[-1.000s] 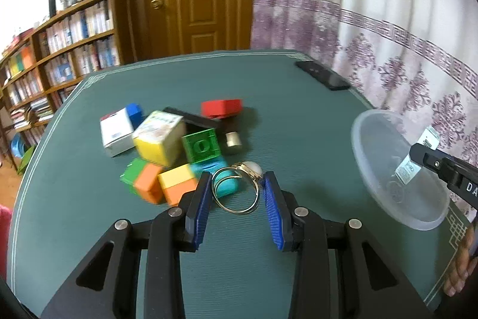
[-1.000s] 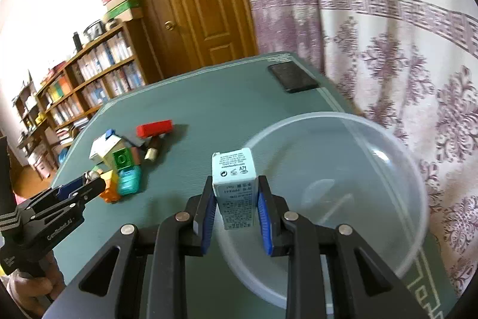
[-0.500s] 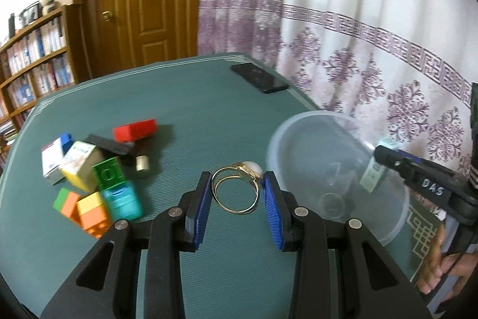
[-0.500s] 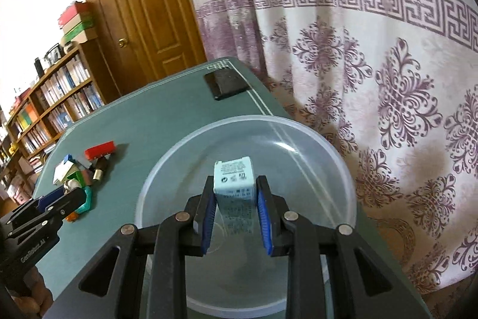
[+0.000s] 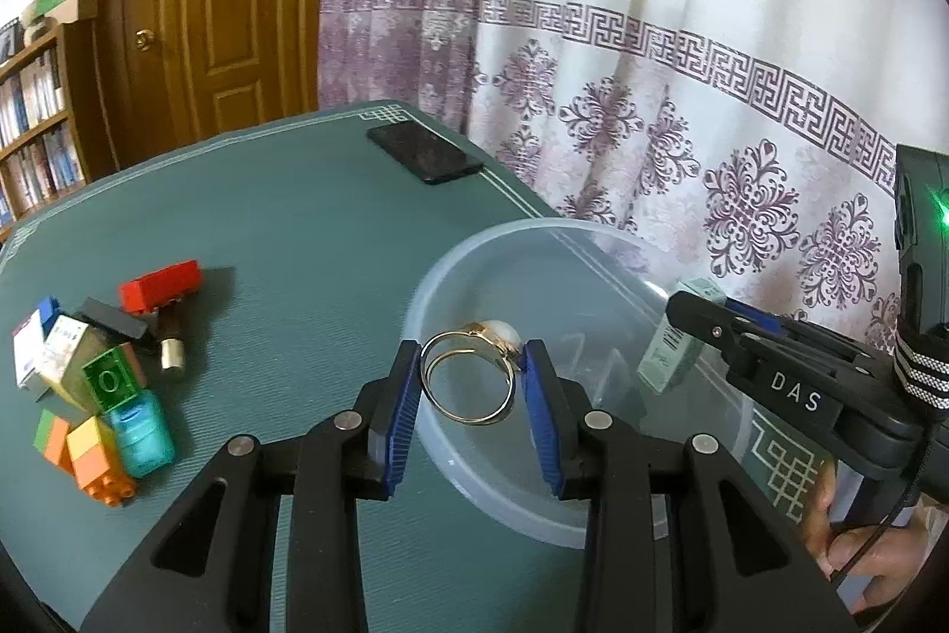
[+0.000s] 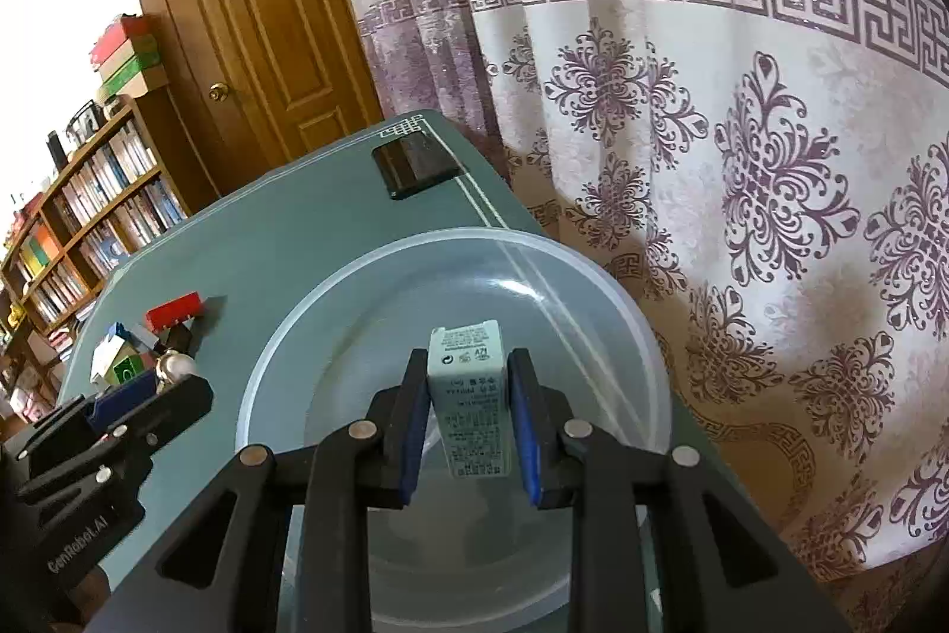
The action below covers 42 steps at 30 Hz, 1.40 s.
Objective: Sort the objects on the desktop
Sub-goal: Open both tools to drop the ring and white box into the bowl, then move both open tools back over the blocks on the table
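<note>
My left gripper (image 5: 471, 372) is shut on a gold ring with a pearl (image 5: 470, 377) and holds it above the near left rim of a clear plastic bowl (image 5: 474, 479). My right gripper (image 6: 468, 407) is shut on a small pale green box (image 6: 471, 390) and holds it upright over the middle of the bowl (image 6: 593, 289). The box (image 5: 676, 354) and the right gripper (image 5: 712, 318) also show in the left wrist view, at the bowl's right side. The left gripper (image 6: 148, 395) shows at the left in the right wrist view.
A pile of coloured bricks and small boxes (image 5: 107, 372) with a red block (image 5: 159, 284) lies at the table's left. A black phone (image 5: 424, 152) lies at the far edge. A patterned curtain (image 5: 682, 99) hangs past the table's right edge. A bookshelf (image 6: 89, 212) and door stand behind.
My left gripper has carried the ring right from the pile to the bowl's rim. My right gripper has moved the box further over the bowl.
</note>
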Tool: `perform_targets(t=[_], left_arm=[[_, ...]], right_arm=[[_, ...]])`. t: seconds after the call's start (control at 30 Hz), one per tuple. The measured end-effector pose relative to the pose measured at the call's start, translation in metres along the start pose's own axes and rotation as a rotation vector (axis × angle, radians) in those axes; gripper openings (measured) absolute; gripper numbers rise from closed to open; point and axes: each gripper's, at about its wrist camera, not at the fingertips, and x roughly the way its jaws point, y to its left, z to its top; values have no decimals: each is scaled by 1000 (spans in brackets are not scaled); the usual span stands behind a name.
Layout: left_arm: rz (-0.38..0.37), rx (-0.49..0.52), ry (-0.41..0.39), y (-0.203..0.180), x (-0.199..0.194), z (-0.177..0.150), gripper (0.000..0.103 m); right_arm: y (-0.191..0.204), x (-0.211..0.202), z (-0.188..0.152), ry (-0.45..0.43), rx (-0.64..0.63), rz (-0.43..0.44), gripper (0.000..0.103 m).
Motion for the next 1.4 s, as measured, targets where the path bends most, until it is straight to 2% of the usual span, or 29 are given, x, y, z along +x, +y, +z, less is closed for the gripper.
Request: perform_targets(t=[0.3,0.33,0.37,0.43,0.57,0.6,0.87,1.4], left_arm=[[-81,23,16,-17,10,6,39],[-96,24,21,-19,12,6,48],[-101,22,23,-19,12,6,64],[-94,13,4,-18,9,4,73],[-69,4,-20,-13,5,5,73],[-57,1,-26,-10,5,5,73],[49,-2,-59,5,-4,4,73],[150,-46,-52,40,-17,-9,75]], right_arm=[[-1,-2,2,-11,8,15,29],[-3,-2,2,-13,18,13,30],[-5,-1,3,-12,29,11,30],[-10,-1,4,-12,54,12,33],[-17,-4,6,-35,88,5,62],[-17,-6,6,-50,90,-4,63],[-7,-11,5,-71,50,-5,63],[19,-9,-7,-45,-14,30,63]])
